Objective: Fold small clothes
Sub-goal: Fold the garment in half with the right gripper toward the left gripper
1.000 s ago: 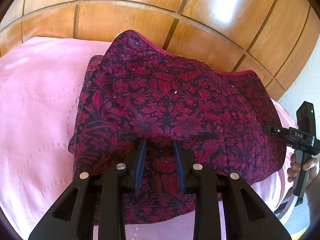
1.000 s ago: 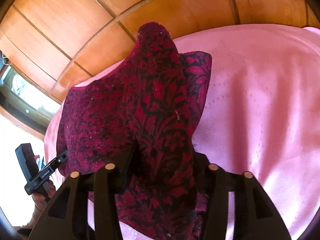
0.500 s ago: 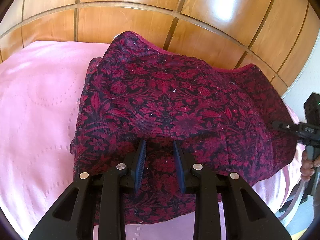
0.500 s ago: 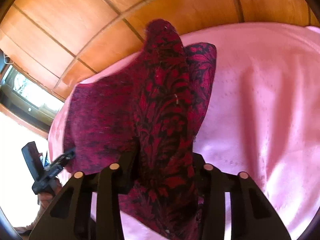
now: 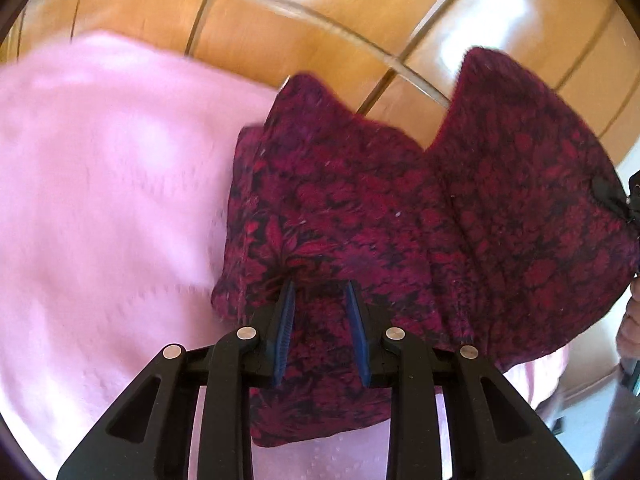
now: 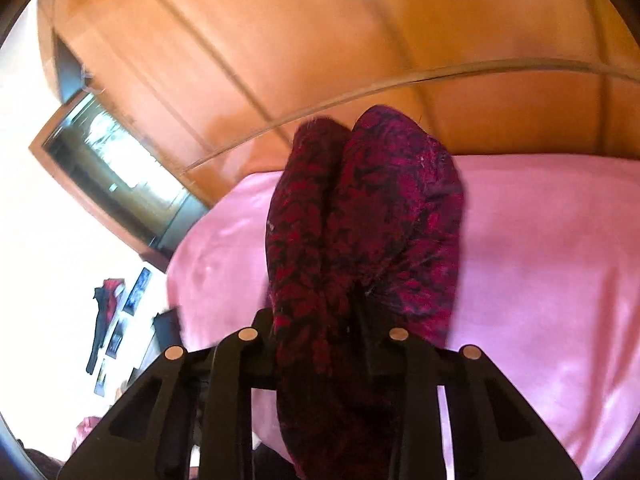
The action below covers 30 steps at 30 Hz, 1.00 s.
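A dark red floral garment (image 5: 380, 208) lies partly on a pink bedspread (image 5: 112, 184). My left gripper (image 5: 320, 300) stands open just above the garment's near part, with cloth beneath and between its blue pads. My right gripper (image 6: 332, 320) is shut on the garment (image 6: 368, 216) and holds a bunched fold of it up off the bed. In the left wrist view the garment's right side is lifted high, and the right gripper shows at the right edge (image 5: 632, 200).
A wooden panelled headboard (image 5: 320, 20) rises behind the bed. The pink bedspread (image 6: 540, 260) stretches right in the right wrist view. A wood-framed window (image 6: 112, 168) and dark items on a white surface (image 6: 108, 320) are at the left.
My right gripper has lifted its side of the garment up and toward the left, so the cloth folds over. My left gripper has shifted left with jaws still open.
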Motion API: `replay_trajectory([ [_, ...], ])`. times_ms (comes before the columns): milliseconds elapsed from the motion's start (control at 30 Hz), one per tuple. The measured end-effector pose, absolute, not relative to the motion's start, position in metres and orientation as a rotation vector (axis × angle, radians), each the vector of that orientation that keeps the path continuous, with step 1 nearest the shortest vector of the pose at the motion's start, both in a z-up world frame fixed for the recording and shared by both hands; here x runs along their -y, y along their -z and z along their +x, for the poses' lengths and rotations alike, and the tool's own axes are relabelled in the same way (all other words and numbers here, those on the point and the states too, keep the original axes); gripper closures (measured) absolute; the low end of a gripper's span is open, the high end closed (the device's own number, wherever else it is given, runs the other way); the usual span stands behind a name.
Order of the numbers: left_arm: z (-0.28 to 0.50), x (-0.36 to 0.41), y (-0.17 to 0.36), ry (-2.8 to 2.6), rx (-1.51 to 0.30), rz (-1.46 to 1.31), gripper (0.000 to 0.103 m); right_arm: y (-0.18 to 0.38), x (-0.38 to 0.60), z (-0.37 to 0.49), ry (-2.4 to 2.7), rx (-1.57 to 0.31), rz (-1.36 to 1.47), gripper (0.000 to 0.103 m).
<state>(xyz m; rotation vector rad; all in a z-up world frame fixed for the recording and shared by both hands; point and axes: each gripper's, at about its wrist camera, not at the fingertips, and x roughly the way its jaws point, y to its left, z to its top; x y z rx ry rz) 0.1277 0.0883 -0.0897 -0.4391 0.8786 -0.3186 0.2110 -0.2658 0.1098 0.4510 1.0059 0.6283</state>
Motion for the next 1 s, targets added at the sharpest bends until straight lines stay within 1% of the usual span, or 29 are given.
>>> replay_trajectory([
  [67,0.125,-0.095,0.093,0.327,-0.87,-0.49,0.077,-0.109,0.238,0.215,-0.652,-1.006,0.436,0.078],
  [200,0.114,-0.116,0.085,0.348,-0.817,-0.594,0.077,-0.088,0.169,0.221,-0.673,-1.035,0.388,0.078],
  [367,0.094,-0.161,0.063,0.34,-0.735,-0.68,0.077,-0.042,0.109,0.213,-0.681,-1.07,0.247,0.078],
  [433,0.085,-0.174,0.05,0.355,-0.695,-0.699,0.077,-0.025,0.093,0.205,-0.699,-1.053,0.189,0.077],
  [500,0.082,-0.18,0.038,0.381,-0.669,-0.703,0.077,-0.022,0.086,0.193,-0.711,-0.997,0.128,0.071],
  [533,0.082,-0.178,0.032,0.415,-0.655,-0.714,0.077,-0.024,0.085,0.189,-0.733,-0.977,0.119,0.062],
  [567,0.085,-0.177,0.028,0.439,-0.651,-0.722,0.077,-0.024,0.088,0.186,-0.749,-0.97,0.128,0.05],
  [600,0.086,-0.174,0.024,0.456,-0.649,-0.723,0.077,-0.026,0.091,0.185,-0.782,-0.962,0.157,0.043],
  [633,0.092,-0.167,0.018,0.47,-0.653,-0.712,0.077,-0.03,0.093,0.182,-0.814,-0.953,0.185,0.032],
  [667,0.095,-0.169,0.015,0.482,-0.658,-0.706,0.077,-0.034,0.097,0.18,-0.832,-0.937,0.205,0.028],
  [700,0.103,-0.165,0.01,0.497,-0.665,-0.7,0.077,-0.036,0.1,0.178,-0.839,-0.927,0.214,0.026],
  [733,0.112,-0.158,0.006,0.511,-0.679,-0.695,0.066,-0.041,0.103,0.172,-0.858,-0.922,0.233,0.024],
  [800,0.124,-0.151,0.003,0.544,-0.709,-0.708,0.05,-0.049,0.111,0.165,-0.912,-0.914,0.309,0.024],
  [833,0.131,-0.145,0.001,0.561,-0.723,-0.713,0.05,-0.052,0.119,0.163,-0.931,-0.908,0.341,0.019],
  [867,0.138,-0.138,-0.002,0.57,-0.736,-0.695,0.05,-0.055,0.128,0.16,-0.948,-0.902,0.368,0.018],
  [1000,0.163,-0.115,-0.003,0.544,-0.823,-0.62,0.05,-0.059,0.163,0.143,-0.923,-0.871,0.394,0.018],
])
